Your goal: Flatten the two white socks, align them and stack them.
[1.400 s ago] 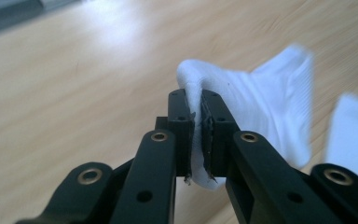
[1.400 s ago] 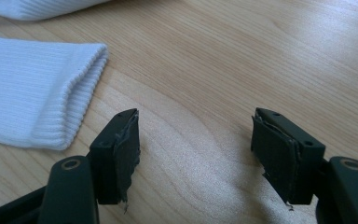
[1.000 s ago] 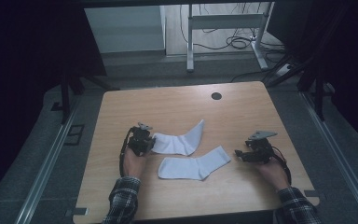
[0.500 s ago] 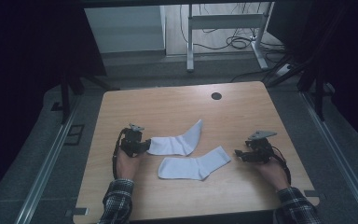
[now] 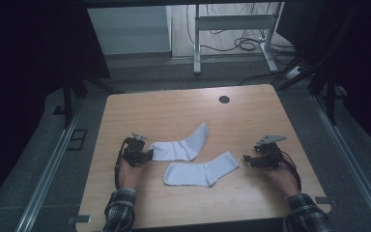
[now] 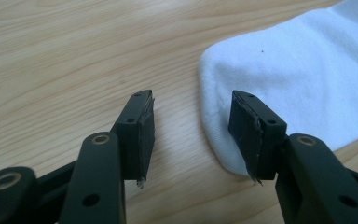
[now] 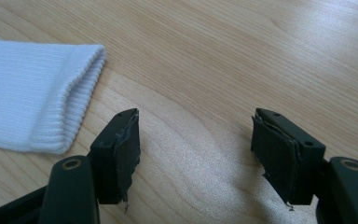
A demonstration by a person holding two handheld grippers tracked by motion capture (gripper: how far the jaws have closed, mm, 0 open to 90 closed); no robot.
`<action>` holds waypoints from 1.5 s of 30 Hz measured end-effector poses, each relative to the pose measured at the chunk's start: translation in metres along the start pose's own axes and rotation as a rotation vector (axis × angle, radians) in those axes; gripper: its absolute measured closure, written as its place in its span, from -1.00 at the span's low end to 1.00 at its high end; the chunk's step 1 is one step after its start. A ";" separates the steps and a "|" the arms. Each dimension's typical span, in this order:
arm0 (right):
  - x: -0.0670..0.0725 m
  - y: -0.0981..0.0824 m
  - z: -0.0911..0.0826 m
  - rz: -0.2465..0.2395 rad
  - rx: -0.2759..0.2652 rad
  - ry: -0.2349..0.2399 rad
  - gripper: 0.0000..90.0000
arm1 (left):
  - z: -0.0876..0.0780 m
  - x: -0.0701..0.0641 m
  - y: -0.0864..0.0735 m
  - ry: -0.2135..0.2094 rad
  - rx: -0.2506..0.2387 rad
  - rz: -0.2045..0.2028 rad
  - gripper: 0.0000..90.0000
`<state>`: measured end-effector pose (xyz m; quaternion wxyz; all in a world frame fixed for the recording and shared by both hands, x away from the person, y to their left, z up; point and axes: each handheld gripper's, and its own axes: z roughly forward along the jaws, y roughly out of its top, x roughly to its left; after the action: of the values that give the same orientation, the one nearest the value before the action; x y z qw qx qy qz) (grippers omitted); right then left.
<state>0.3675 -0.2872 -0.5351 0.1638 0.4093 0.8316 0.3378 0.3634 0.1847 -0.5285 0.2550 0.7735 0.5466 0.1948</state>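
the person's forearms are coming in from the near edge of the wooden table [image 5: 183, 111], a gripper in each hand. nearest to them, the near sock [image 5: 201, 170] is lying flat, its long axis running across the table from lower left to upper right, the toe end pointing toward the left hand and the ribbed cuff pointing at the right gripper [image 5: 249, 159]. that gripper is resting just beside the cuff, apart from it, its jaws standing open with nothing but bare wood between them; in the right gripper view the cuff [image 7: 81, 88] is lying off to the left of the jaws, untouched.

a little farther in, the far sock [image 5: 181, 145] is lying with its rounded toe toward the left gripper [image 5: 149, 154] and its leg angling up and away to the right. the left gripper's jaws have just been opening and are standing apart now; in the left gripper view one pad [image 6: 247, 133] is sitting over the edge of the toe [image 6: 279, 79] while the other is on bare table, so nothing is being squeezed.

i'd judge the left hand is nearer to its sock, and the right would need to be moving left along the near sock's axis to take the cuff.
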 end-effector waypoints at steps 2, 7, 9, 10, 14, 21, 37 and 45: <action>0.000 0.001 0.000 0.002 0.007 0.000 -0.28 | -0.002 0.004 -0.004 0.003 -0.003 -0.014 0.12; 0.001 0.004 0.000 -0.003 0.026 0.005 -0.22 | -0.007 0.010 -0.013 -0.032 -0.046 -0.041 0.05; 0.002 0.007 0.001 -0.008 0.038 0.011 -0.18 | -0.010 0.010 -0.014 -0.045 -0.069 -0.049 0.01; 0.002 0.008 0.002 -0.006 0.039 0.018 -0.18 | -0.010 0.010 -0.015 -0.049 -0.073 -0.046 -0.01; 0.008 0.021 0.002 0.010 0.025 0.057 -0.16 | -0.012 0.008 -0.016 -0.067 -0.100 -0.031 -0.02; 0.018 0.045 0.007 0.014 0.012 0.084 -0.09 | -0.009 0.002 -0.019 -0.097 -0.104 0.008 -0.07; 0.046 0.098 0.065 -0.024 0.025 0.113 0.36 | -0.009 0.015 -0.024 -0.131 -0.113 -0.037 0.02; 0.053 0.120 0.092 -0.034 0.013 0.107 0.30 | -0.005 0.015 -0.024 -0.118 -0.104 -0.025 0.02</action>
<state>0.4543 -0.1534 -0.5173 0.1220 0.3775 0.8481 0.3513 0.3470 0.2060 -0.5384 0.3290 0.7623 0.5295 0.1740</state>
